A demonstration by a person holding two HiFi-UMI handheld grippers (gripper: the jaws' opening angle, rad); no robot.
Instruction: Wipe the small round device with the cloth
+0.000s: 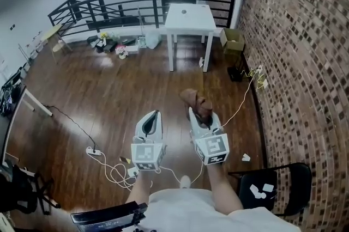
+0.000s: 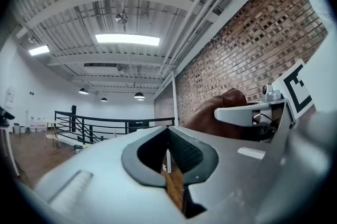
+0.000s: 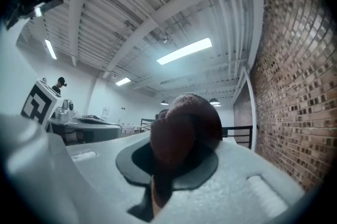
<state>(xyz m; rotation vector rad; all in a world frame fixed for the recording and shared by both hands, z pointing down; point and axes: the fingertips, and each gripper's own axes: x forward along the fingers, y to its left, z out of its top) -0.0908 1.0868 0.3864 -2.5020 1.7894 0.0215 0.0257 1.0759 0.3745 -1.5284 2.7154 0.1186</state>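
Note:
A brown cloth (image 1: 196, 101) is bunched up in my right gripper (image 1: 192, 112), which is shut on it and held level over the wooden floor. In the right gripper view the cloth (image 3: 184, 128) bulges out between the closed jaws and hides what lies straight ahead. My left gripper (image 1: 155, 115) is level beside it, shut, with nothing between its jaws (image 2: 167, 157). Far ahead stands a white table (image 1: 196, 23) with a small round dark thing (image 1: 184, 11) on top, too small to make out. Both grippers are well short of that table.
A brick wall (image 1: 305, 46) runs along the right. A black railing (image 1: 125, 5) stands behind the table, with a cardboard box (image 1: 233, 38) beside it. Cables and a power strip (image 1: 94, 151) lie on the floor. A black chair (image 1: 272, 187) is at lower right.

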